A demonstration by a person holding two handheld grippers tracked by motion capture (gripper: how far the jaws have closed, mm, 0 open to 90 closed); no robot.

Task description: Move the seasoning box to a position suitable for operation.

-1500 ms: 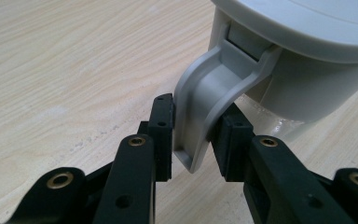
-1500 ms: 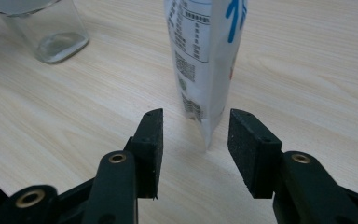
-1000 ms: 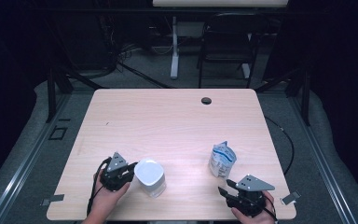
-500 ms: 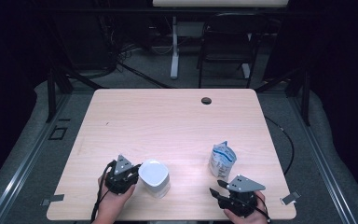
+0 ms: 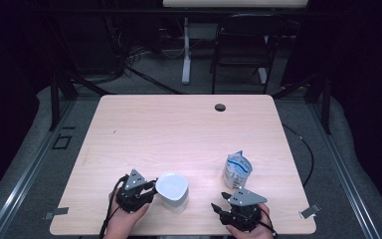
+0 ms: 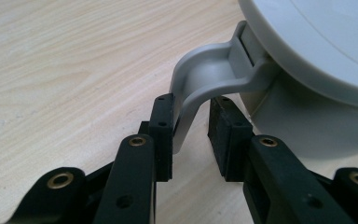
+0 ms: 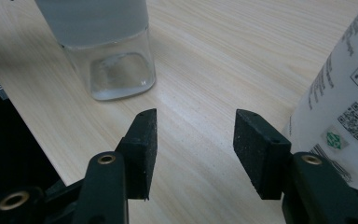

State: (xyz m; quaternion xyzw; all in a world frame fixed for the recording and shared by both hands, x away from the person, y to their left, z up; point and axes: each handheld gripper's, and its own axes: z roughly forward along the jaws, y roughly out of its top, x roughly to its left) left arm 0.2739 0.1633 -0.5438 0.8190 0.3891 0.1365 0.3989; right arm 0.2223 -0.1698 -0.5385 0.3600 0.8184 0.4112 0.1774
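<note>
— Two black jaws of the left gripper (image 6: 191, 126) stand on either side of a curved grey plastic clasp (image 6: 209, 79); what have they got?
— Nothing firmly. One pad lies against the clasp's lower end, the other stands just clear of it, with a gap showing. The jaws have just been opening, the clasp between them.

— And what does the clasp belong to?
— It hangs from the white lid of a clear, square-shouldered container (image 5: 172, 191), seen standing upright in the high view. The left gripper (image 5: 149, 188) sits just to the container's left, at lid height, held by a hand (image 5: 124, 221) at the near edge of the pale wooden table (image 5: 179, 129).

— The right gripper?
— The right gripper (image 7: 193, 140) has its jaws well apart, with bare tabletop between the pads. They, too, have just been opening. In the high view the right gripper (image 5: 220, 205) lies to the container's right, near the table's front edge.

— Anything beyond it?
— A white-and-blue printed pouch (image 5: 238, 169), upright with a crumpled top, stands farther right of the container and just behind the right gripper. From the right gripper's view, the pouch (image 7: 345, 93) rises beside the jaw on the right of that view, and the container's clear base (image 7: 116, 70) stands ahead.
</note>
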